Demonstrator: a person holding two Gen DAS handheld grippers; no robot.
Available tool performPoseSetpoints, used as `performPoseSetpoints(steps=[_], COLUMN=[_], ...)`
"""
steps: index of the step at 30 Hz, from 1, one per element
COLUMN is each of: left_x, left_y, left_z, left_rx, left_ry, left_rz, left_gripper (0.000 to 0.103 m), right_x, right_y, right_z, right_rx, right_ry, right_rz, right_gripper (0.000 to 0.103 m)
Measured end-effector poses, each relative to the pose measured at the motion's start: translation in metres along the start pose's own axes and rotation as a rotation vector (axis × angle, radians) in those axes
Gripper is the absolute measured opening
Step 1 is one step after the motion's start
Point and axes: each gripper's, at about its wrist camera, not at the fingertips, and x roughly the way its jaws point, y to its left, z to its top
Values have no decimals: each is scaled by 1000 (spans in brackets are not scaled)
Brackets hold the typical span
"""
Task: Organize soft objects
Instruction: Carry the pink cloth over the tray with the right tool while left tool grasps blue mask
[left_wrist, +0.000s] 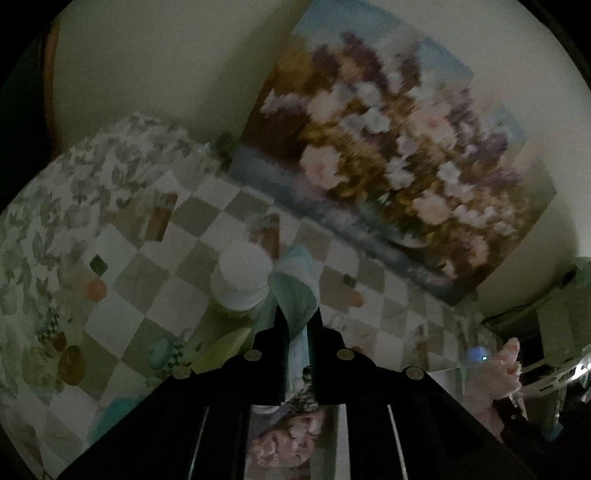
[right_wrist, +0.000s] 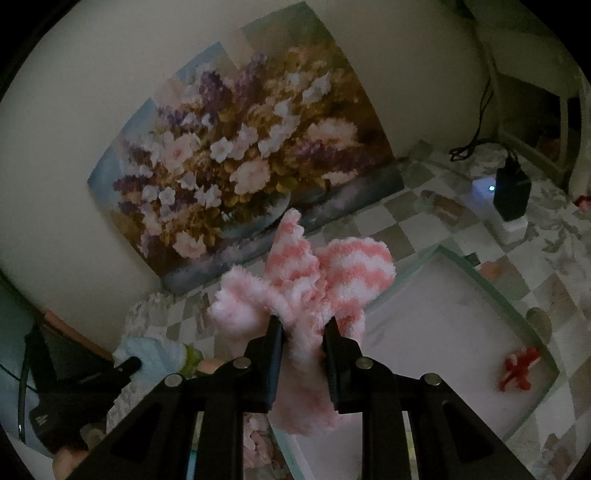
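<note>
The room is sitting dim, and a big flower painting (right_wrist: 236, 155) is leaning against the pale wall at the back of a table dressed in a checkered tablecloth (left_wrist: 147, 266) with a leafy border. The left gripper (left_wrist: 297, 321) is pinching tight on a pale mint cloth (left_wrist: 295, 291), the fabric folding up out of the narrow gap between the tongs, just in front of a white round container (left_wrist: 242, 277) standing on the checks. The right gripper (right_wrist: 303, 332) is clamping a fluffy pink-and-white striped sock (right_wrist: 314, 280) — the sock is bunching above the tongs and hanging down below them, held over the edge of a shallow white tray (right_wrist: 443, 325). A small red-and-white soft piece (right_wrist: 519, 369) is lying inside that tray, near its right rim. Farther back, a black charger block (right_wrist: 511, 192) is standing on a white base, its cable trailing off toward the wall — a small light is glowing beside it.
</note>
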Motion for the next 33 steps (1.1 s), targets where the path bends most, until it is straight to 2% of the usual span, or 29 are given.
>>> performPoseSetpoints(steps=[8,15,20,28,33], left_x=[-41,-42,-36,-20,9], left_y=[-40,-86,-104,-127,-133], left_z=[-9,-46,-67,-95,-112], left_rx=[71,198,249,308,320], left_ry=[-46,1,42,120,210], left_rz=[-92,-138,-151,-167,-156], left_gripper=[9,9,9,10,10], right_x=[-34,-62,-73,-63,-20], right_y=[-11,-36,-59,-94,-112], right_z=[16,26,29,27,16], right_rx=[-3,10,43,74,92], right_ry=[-92,-146,-168,-109,25], right_rz=[-63,-217,-276,-372,-400], right_gripper=[22,22,22,23,24])
